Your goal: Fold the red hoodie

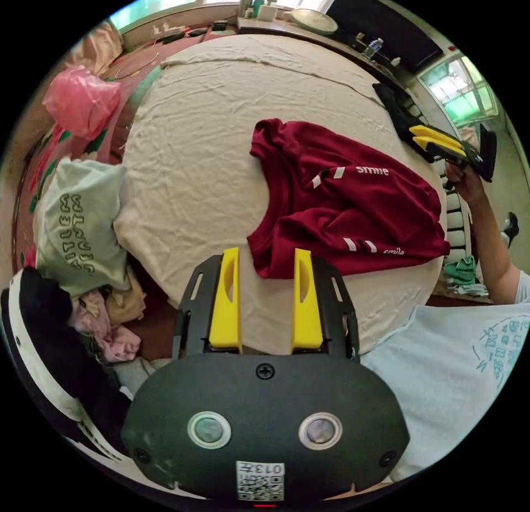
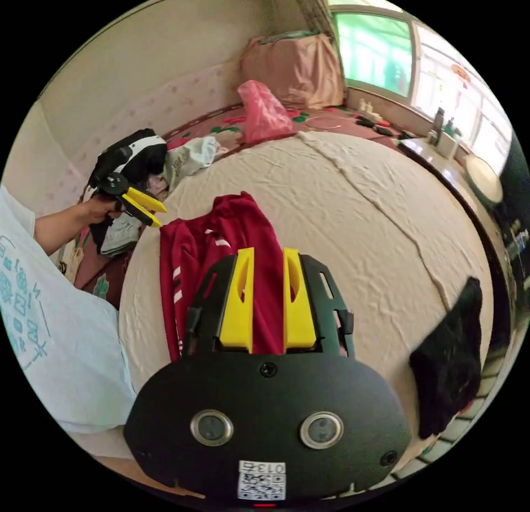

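The red hoodie lies crumpled on the cream sheet of the bed, white stripes and lettering facing up. My left gripper hovers open just short of the hoodie's near hem, nothing between its yellow fingers. A hand holds my right gripper in the air past the hoodie's far side. In the right gripper view the right gripper stands open above the hoodie, apart from the cloth. The left gripper appears there by the bed's edge, held in a hand, jaws spread.
A pink plastic bag, a pale green garment and a heap of clothes lie beside the bed. A black garment hangs over one bed edge. A person's light shirt is close by. Windows and a cluttered ledge lie beyond.
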